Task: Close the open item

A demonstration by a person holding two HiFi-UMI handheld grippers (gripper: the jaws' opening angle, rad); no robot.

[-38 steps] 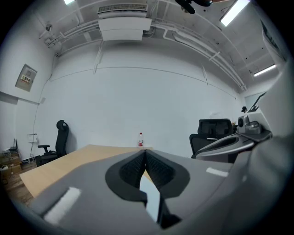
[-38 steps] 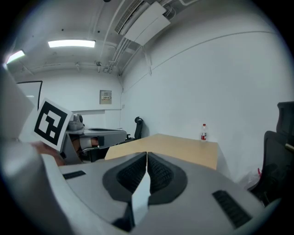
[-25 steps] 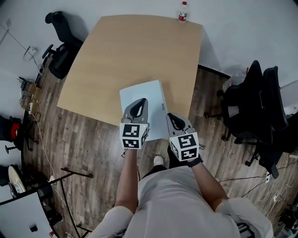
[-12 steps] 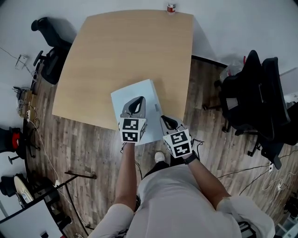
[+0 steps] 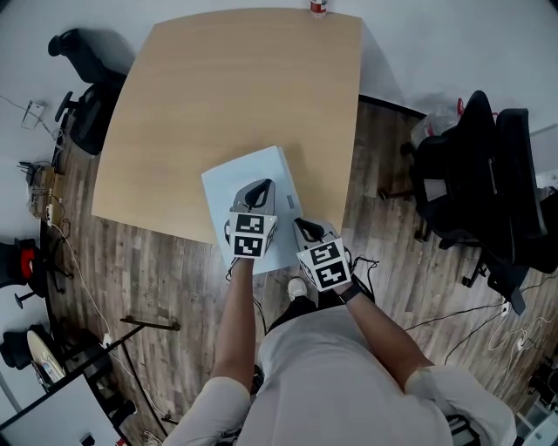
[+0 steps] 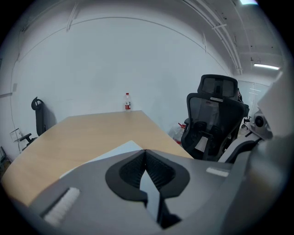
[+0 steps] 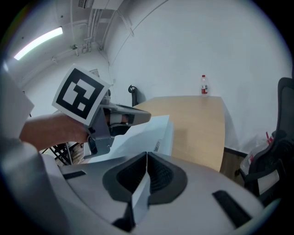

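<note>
Dateline: at the near edge of a wooden table (image 5: 235, 87), I run both tongs from afar.

Task's thing: a pale flat box (image 5: 231, 179) lies at the table's near edge. Its near corner seems to reach a little past that edge toward me.

Left gripper (image 5: 259, 185): the jaws are pressed together with nothing between them. It is poised above the middle of the box's top, but I cannot tell whether it touches.

Right gripper (image 5: 302, 226): its jaws also meet and it carries nothing. It is held by the box's near right corner, just beside the left tool and nearer to me.

Why so held: I judge that shut jaws make a blunt tip for pressing a lid down, not for grasping. One tool sits mid-lid and the other at the corner, probably to spread the push.

State of the box: the right gripper view shows its top lying flat over the right side wall, with no gap I can make out. By my reading the closing is done or nearly so.

Background: a bottle (image 5: 318, 7) stands at the table's far edge, well apart from the work. A dark office chair (image 5: 488, 174) waits to the right.
</note>
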